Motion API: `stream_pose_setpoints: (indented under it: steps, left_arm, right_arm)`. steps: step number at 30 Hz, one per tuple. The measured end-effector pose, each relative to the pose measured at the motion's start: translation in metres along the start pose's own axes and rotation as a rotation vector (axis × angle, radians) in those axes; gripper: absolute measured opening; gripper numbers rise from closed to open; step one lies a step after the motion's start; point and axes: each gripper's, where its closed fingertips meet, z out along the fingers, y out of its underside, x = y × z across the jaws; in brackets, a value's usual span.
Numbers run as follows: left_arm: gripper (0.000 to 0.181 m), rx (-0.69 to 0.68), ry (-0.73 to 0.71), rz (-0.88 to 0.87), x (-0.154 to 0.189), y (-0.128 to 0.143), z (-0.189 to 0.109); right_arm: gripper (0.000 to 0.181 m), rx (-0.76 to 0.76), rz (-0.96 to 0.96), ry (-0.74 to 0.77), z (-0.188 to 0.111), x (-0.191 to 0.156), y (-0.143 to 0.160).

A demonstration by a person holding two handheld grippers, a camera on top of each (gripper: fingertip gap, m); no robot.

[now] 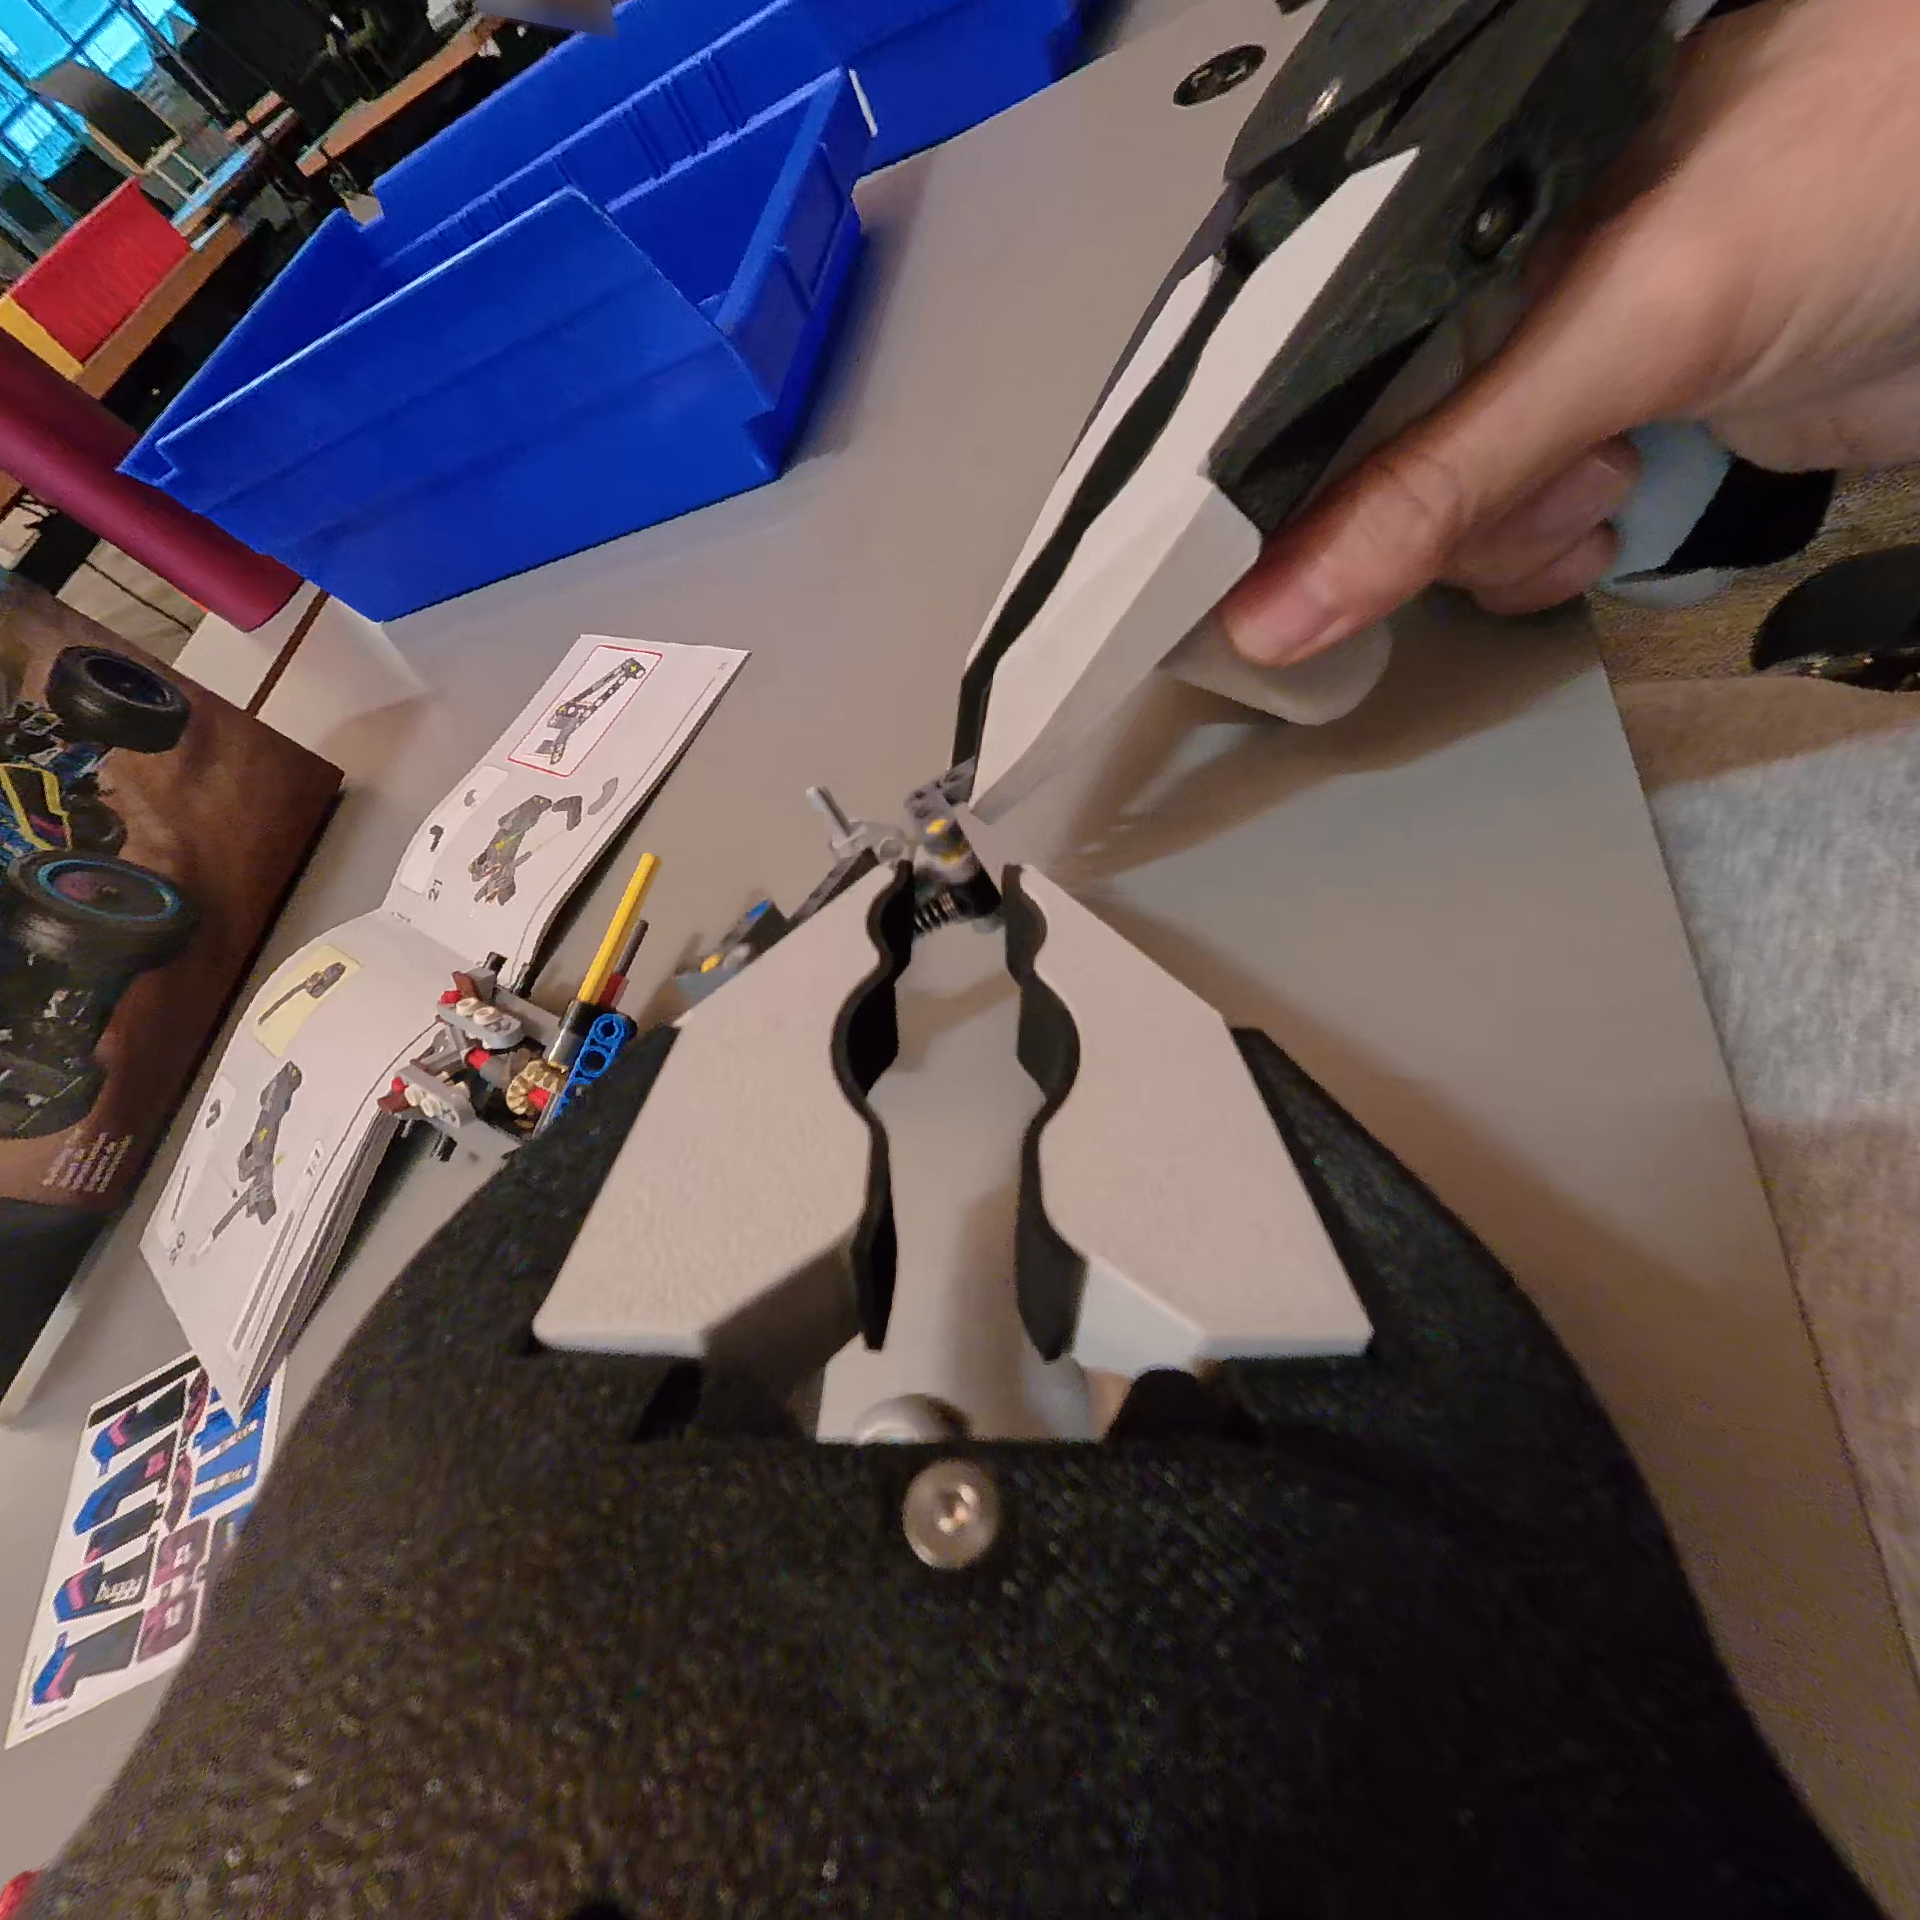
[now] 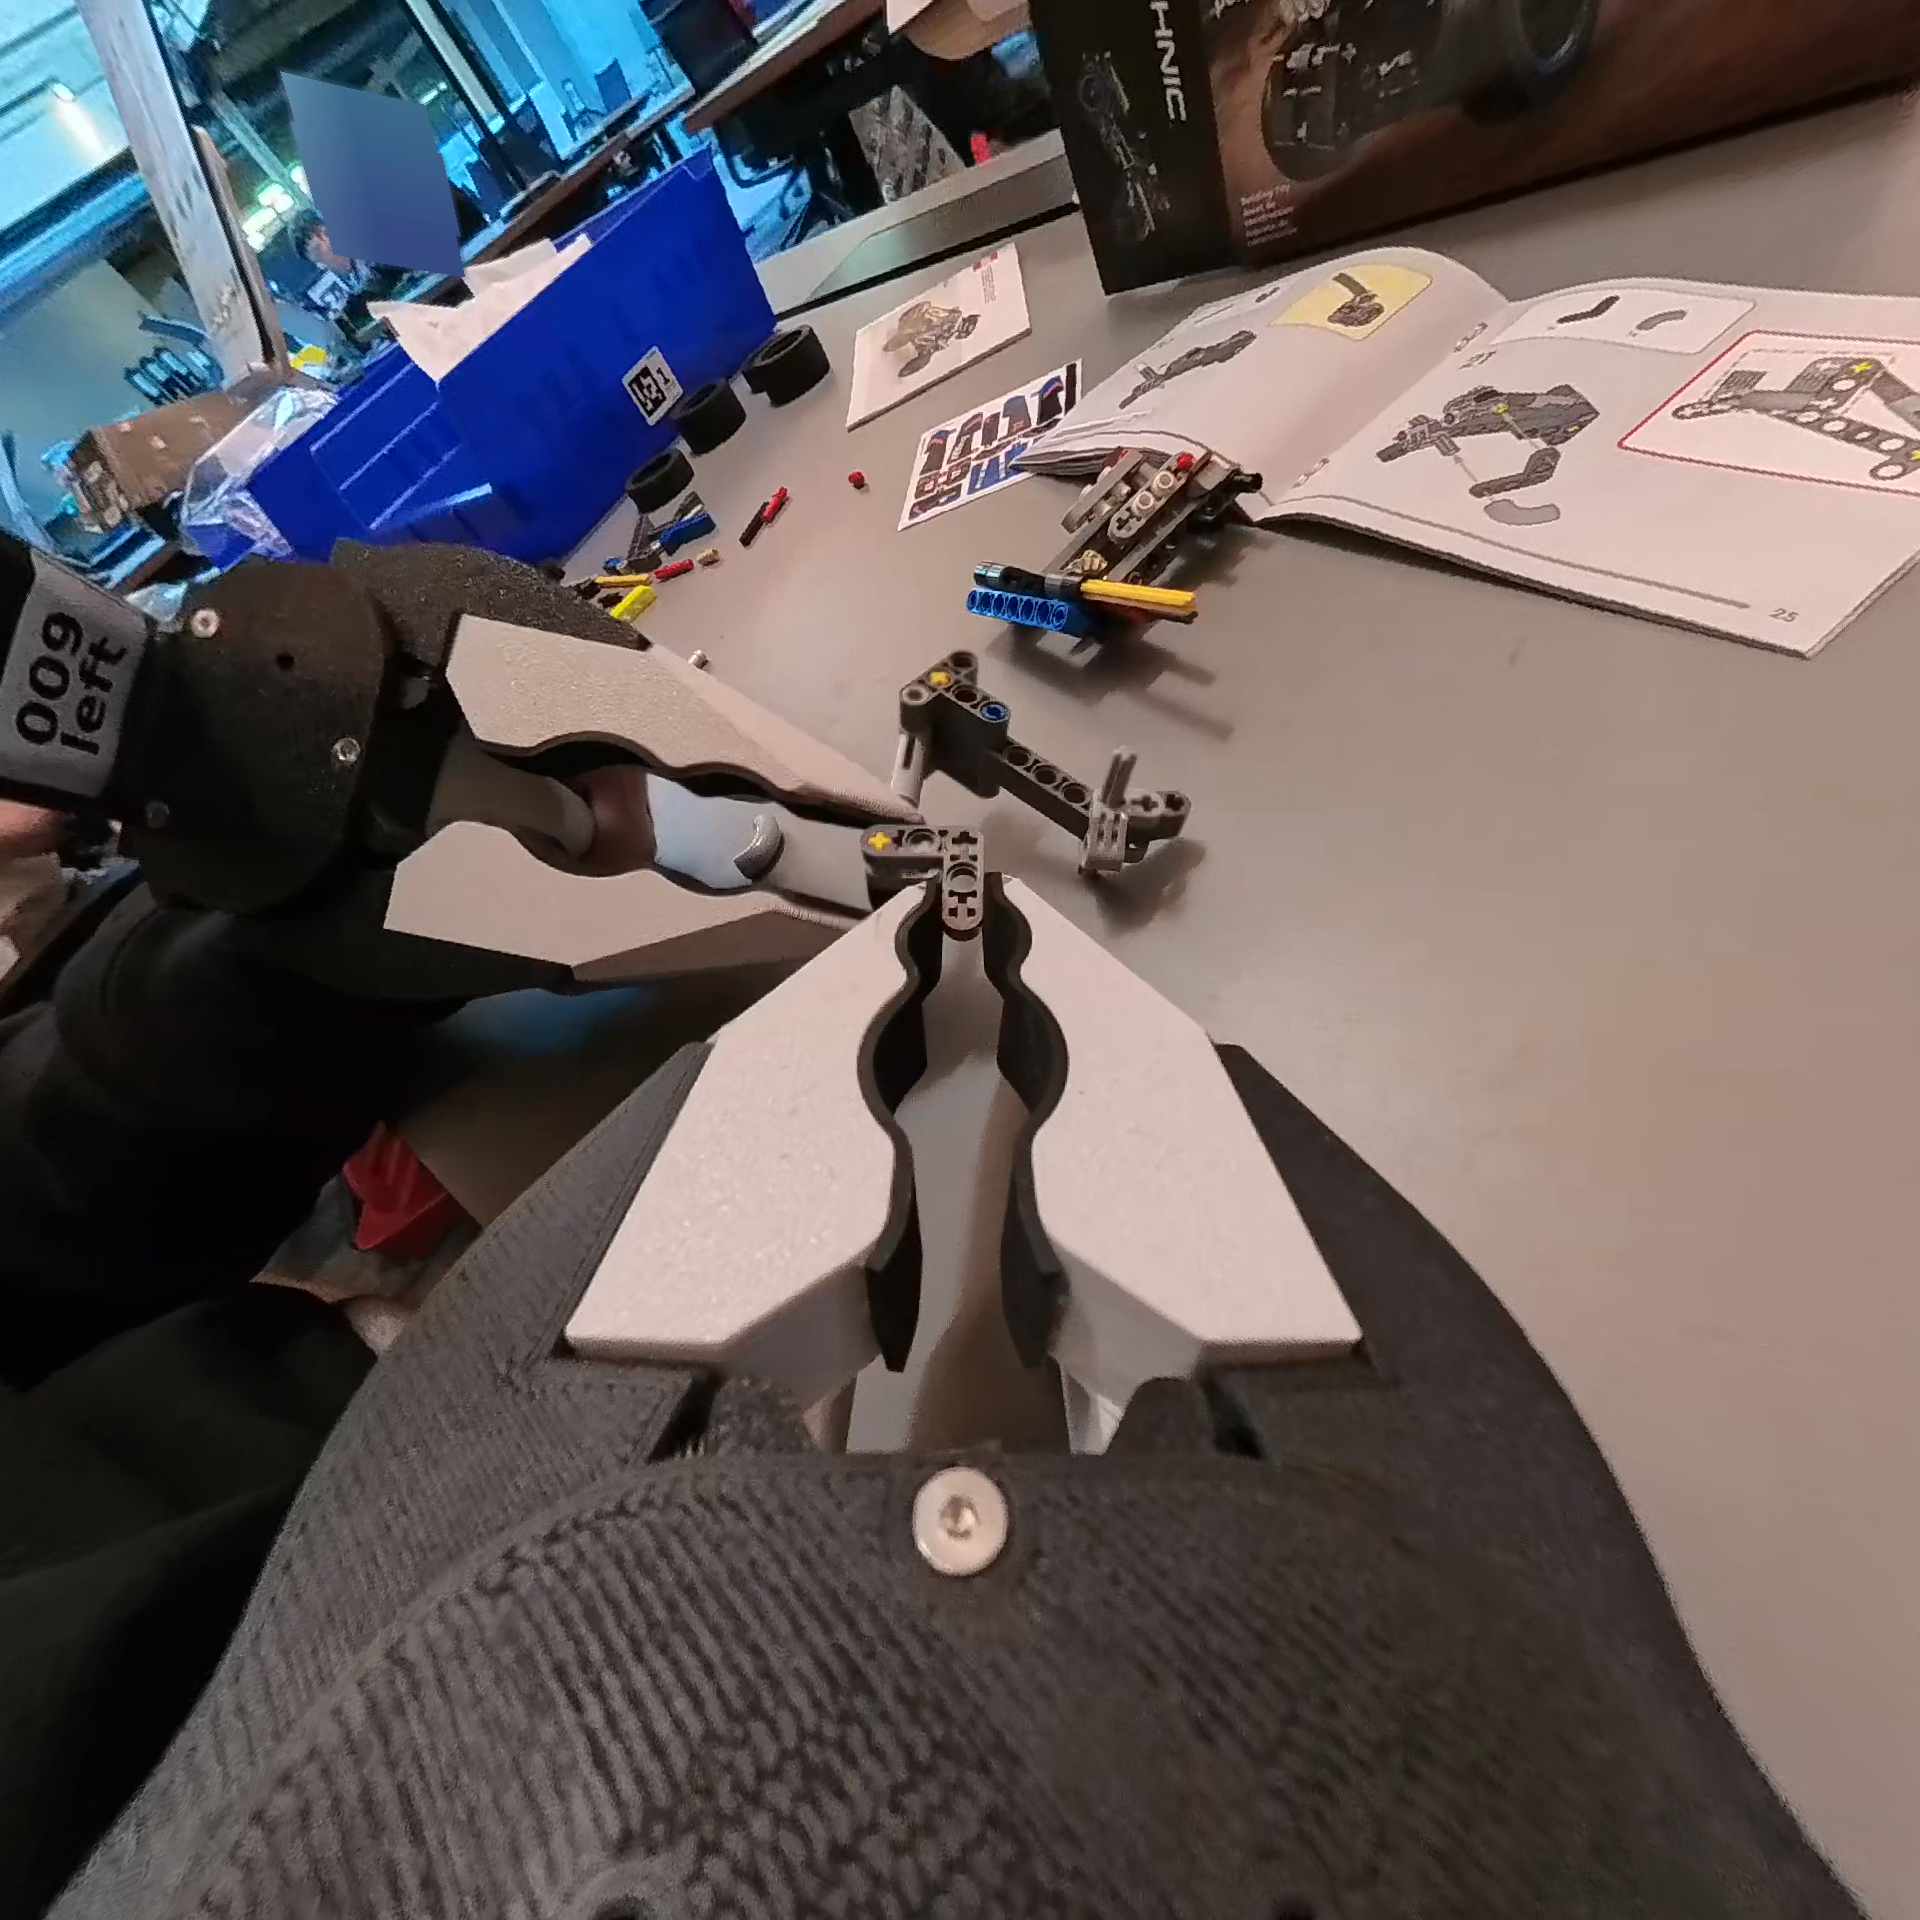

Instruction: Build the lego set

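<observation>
A small dark grey L-shaped piece point(image 2: 928, 854) with a yellow pin is held above the grey table point(image 2: 1455, 935). My right gripper point(image 2: 961, 902) is shut on one arm of it. My left gripper point(image 2: 883, 857) comes in from the left and pinches the end with the yellow pin. In the left wrist view my left gripper point(image 1: 951, 888) holds the piece point(image 1: 935, 831), with a small coil spring showing between the tips, and my right gripper point(image 1: 966, 802) reaches in from the upper right. A dark grey beam assembly point(image 2: 1039, 769) lies on the table just beyond.
A partial build with a yellow axle and blue beam point(image 2: 1101, 587) lies by the open instruction booklet point(image 2: 1558, 447). A sticker sheet point(image 2: 987, 447), black tyres point(image 2: 707, 416), loose small parts point(image 2: 665, 561), blue bins point(image 2: 540, 416) and the set's box point(image 2: 1351, 125) stand farther off. Only a small space, under 4 cm, lies between the two pairs of fingers.
</observation>
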Motion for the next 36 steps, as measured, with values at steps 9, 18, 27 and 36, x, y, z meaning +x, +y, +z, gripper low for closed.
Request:
stream_pose_setpoints:
  steps: [9,18,27,36]
  left_arm:
    - [0.014,-0.014,0.027,-0.119,0.0,0.0,-0.001]
    - [0.011,-0.083,0.048,-0.265,0.002,0.007,0.002]
    - [0.011,-0.069,0.039,-0.153,0.003,0.007,0.003]
    - [0.01,-0.11,0.06,-0.156,0.006,0.013,0.004]
  right_arm:
    - [0.006,-0.009,-0.003,0.0,0.001,-0.001,0.001]
    - [0.006,-0.042,-0.052,0.041,0.004,-0.001,0.006]
    - [0.006,-0.017,-0.066,0.05,0.001,-0.001,0.004]
    - [0.007,-0.113,-0.078,0.023,0.005,0.0,0.014]
